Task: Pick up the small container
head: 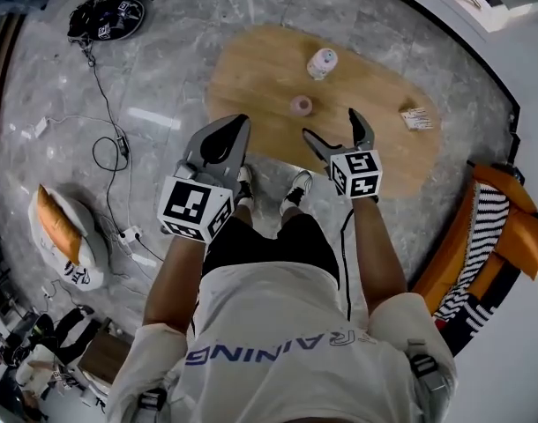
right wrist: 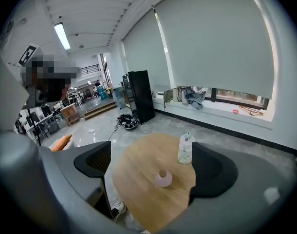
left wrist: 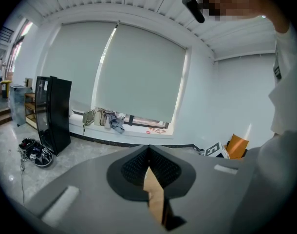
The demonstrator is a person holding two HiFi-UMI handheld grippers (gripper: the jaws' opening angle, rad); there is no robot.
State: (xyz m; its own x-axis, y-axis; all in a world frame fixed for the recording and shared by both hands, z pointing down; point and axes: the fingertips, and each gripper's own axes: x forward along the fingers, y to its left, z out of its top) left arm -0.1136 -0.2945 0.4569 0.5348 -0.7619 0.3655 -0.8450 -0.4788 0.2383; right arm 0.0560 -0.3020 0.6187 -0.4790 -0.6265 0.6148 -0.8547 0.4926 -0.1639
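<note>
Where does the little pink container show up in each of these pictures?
Head view: small pink container on the wooden table, upper middle, beyond the right hand-held gripper.
Left gripper view: not in it.
Right gripper view: container lower middle, framed between that gripper's open jaws, untouched.
Shared landmark: the white bottle standing just beyond it on the table.

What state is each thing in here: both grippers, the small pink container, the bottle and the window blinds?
Left gripper: shut, nothing between the jaws.
Right gripper: open wide, empty, short of the container.
Small pink container: upright on the wooden table, untouched.
Bottle: upright on the table, beyond the container.
Window blinds: drawn down.
</note>
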